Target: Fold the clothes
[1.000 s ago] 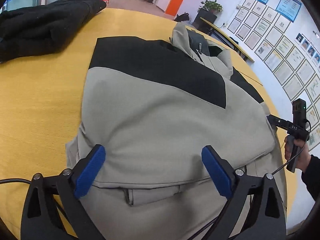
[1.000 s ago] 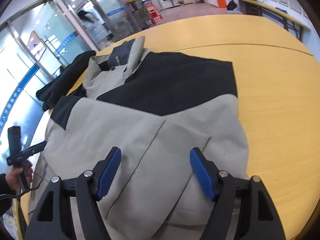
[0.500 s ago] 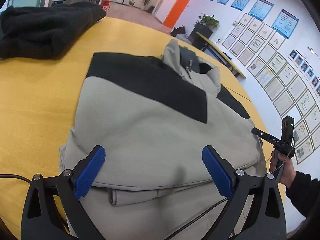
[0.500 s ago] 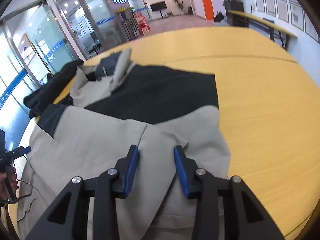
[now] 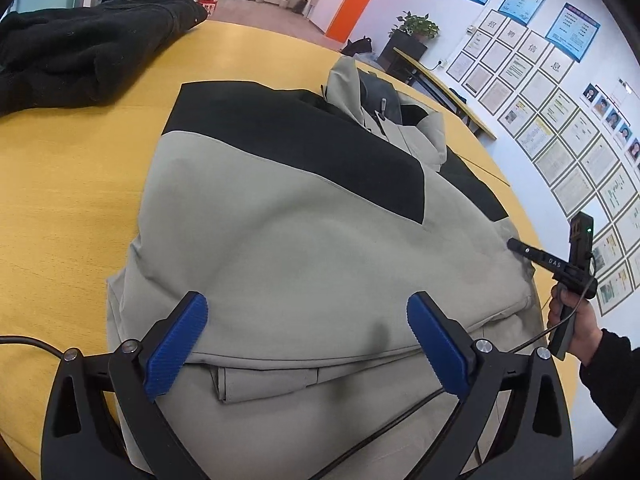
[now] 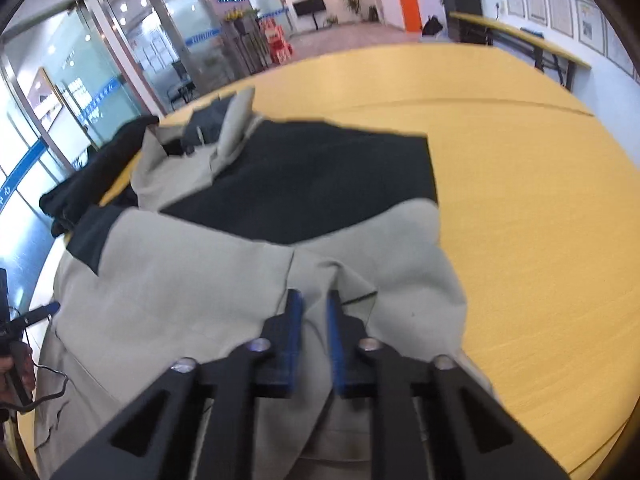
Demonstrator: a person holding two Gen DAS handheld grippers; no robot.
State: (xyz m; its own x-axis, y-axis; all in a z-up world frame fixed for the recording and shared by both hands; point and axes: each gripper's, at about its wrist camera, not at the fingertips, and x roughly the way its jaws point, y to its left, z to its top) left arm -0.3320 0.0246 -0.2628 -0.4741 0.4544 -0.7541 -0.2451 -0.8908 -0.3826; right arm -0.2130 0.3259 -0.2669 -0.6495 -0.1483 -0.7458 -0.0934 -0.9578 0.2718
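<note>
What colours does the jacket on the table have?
The jacket is light grey-beige with a black band across its upper part; the left wrist view shows it best.

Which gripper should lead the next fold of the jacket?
Right. The right gripper has just been closing and now pinches a ridge of the jacket near its hem. The left gripper hangs open above the cloth, gripping nothing.

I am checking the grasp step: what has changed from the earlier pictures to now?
The right gripper has just been closing and now pinches a fold of the beige and black jacket. The left gripper stays open above the hem. The black garment and yellow wooden table are unchanged.
</note>
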